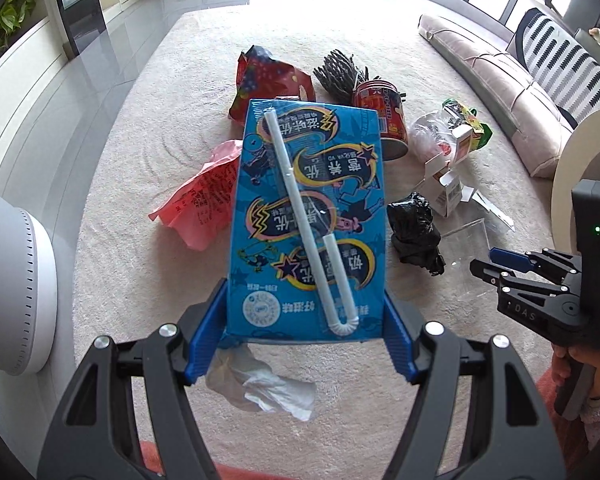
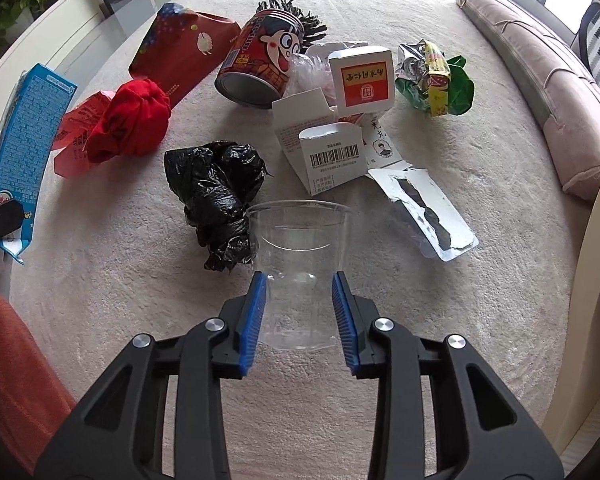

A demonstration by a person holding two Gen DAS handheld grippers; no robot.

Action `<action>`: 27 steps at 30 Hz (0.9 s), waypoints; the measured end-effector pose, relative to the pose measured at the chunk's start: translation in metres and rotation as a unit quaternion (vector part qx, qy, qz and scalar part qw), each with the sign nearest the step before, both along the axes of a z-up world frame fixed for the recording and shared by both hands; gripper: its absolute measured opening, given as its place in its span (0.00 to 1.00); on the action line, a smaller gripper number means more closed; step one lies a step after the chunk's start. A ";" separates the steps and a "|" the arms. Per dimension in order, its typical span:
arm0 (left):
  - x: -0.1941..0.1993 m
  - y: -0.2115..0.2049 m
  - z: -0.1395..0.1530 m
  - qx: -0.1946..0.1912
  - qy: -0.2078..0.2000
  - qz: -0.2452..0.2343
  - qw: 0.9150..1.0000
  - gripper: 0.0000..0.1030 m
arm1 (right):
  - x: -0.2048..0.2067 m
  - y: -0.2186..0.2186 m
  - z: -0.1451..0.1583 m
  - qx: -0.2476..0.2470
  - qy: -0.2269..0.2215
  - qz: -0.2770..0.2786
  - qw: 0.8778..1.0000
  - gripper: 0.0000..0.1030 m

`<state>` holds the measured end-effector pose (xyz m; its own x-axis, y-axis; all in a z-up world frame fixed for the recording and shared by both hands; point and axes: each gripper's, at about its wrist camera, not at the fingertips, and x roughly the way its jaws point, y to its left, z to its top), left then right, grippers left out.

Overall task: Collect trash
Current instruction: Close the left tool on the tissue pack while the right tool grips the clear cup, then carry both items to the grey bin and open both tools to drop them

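My left gripper is shut on a blue milk carton with a white bent straw taped to its face. It holds the carton above the carpet, and the carton also shows at the left edge of the right wrist view. My right gripper has its blue pads against the sides of a clear plastic cup, whose wall looks pinched in between them. The cup lies low over the carpet beside a crumpled black bag. The right gripper appears at the right of the left wrist view.
Trash is strewn on the beige carpet: a red can, red wrappers, white cardboard boxes, a torn blister pack, a green-yellow foil bag, a white tissue. A white bin stands left, a cushion right.
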<state>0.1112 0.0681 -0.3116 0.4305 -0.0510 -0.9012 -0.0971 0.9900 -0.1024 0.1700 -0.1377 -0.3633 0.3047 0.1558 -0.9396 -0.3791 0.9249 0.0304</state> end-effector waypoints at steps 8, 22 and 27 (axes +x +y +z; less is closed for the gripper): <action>-0.001 0.003 0.001 -0.004 -0.002 0.003 1.000 0.67 | 0.003 0.010 -0.009 -0.030 -0.011 0.020 0.999 0.47; -0.026 0.030 0.046 0.011 -0.038 0.018 0.999 0.67 | -0.011 0.018 0.025 -0.003 -0.045 0.036 0.998 0.50; -0.055 0.064 0.085 0.032 -0.067 0.044 0.996 0.67 | -0.027 0.048 0.095 0.038 -0.095 0.074 0.992 0.50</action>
<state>0.0563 0.1326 -0.2270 0.5482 0.0473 -0.8350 -0.1731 0.9832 -0.0580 0.1430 -0.0893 -0.2684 0.4429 0.2809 -0.8514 -0.5166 0.8561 0.0137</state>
